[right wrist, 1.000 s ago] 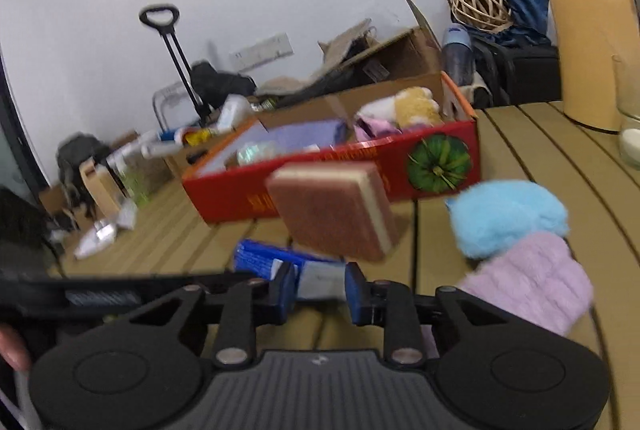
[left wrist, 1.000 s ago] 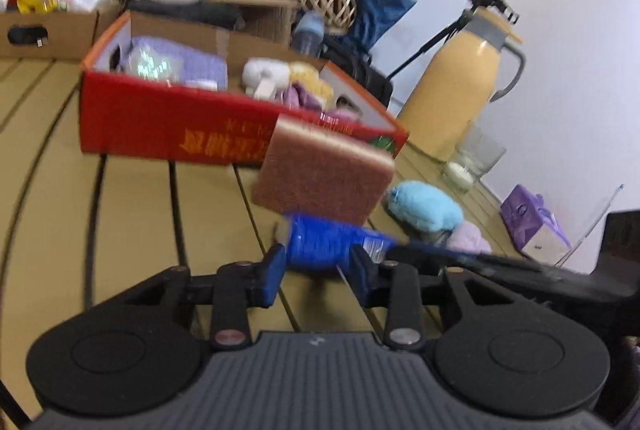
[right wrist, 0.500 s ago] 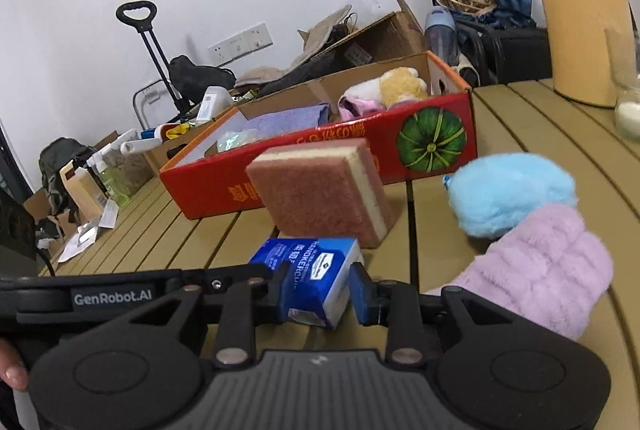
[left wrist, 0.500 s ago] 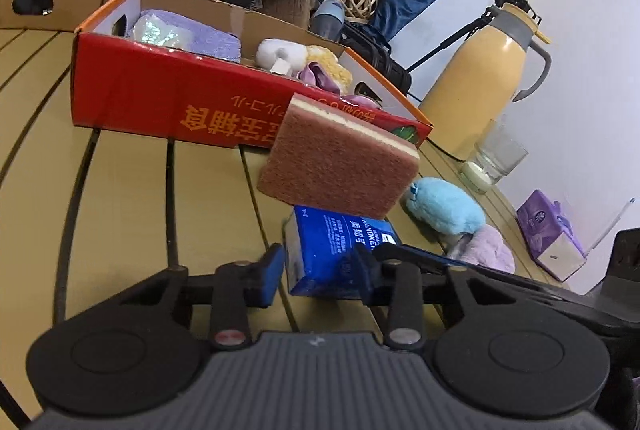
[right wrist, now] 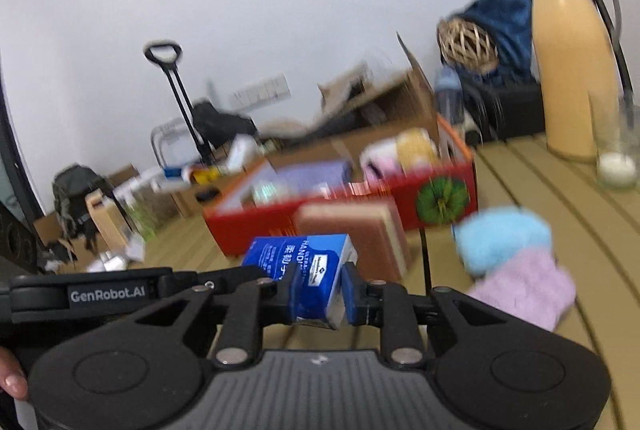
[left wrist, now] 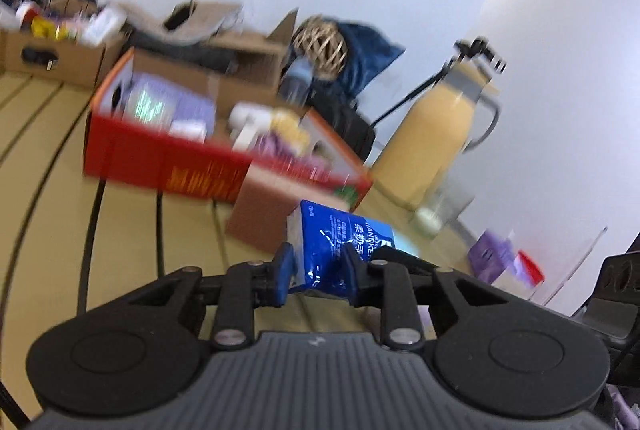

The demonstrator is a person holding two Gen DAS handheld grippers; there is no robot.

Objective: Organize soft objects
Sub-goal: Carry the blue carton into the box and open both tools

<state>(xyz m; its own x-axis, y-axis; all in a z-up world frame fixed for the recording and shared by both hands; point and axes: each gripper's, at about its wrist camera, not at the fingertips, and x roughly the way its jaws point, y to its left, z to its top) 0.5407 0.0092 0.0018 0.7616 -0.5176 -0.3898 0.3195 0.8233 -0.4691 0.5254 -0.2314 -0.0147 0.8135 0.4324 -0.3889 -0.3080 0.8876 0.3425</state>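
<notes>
Blocked straight ahead by brown rectangular sponge (right wrist: 352, 234) and red cardboard box (right wrist: 360, 206) behind it. Right side crowded by fluffy blue (right wrist: 502, 236) and pink (right wrist: 528, 290) plush pieces. Open slatted wooden tabletop (left wrist: 52, 190) at left.

the left tongs' arm (right wrist: 108, 296) reads "genrobot.ai", and the blue tissue pack (right wrist: 308, 270) shows "hand", partly hidden, beside chinese characters.

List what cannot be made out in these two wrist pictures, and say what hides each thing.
- Red box lettering: unreadable in both views, motion blur.
- Box contents: only soft pale shapes, right view, blurred.
- Underside of the blue tissue pack: hidden by the right hand-held gripper and left hand-held gripper.
- Blue fluffy toy: left view, hidden behind the pack.
- Purple packet: left view, blurred.
</notes>
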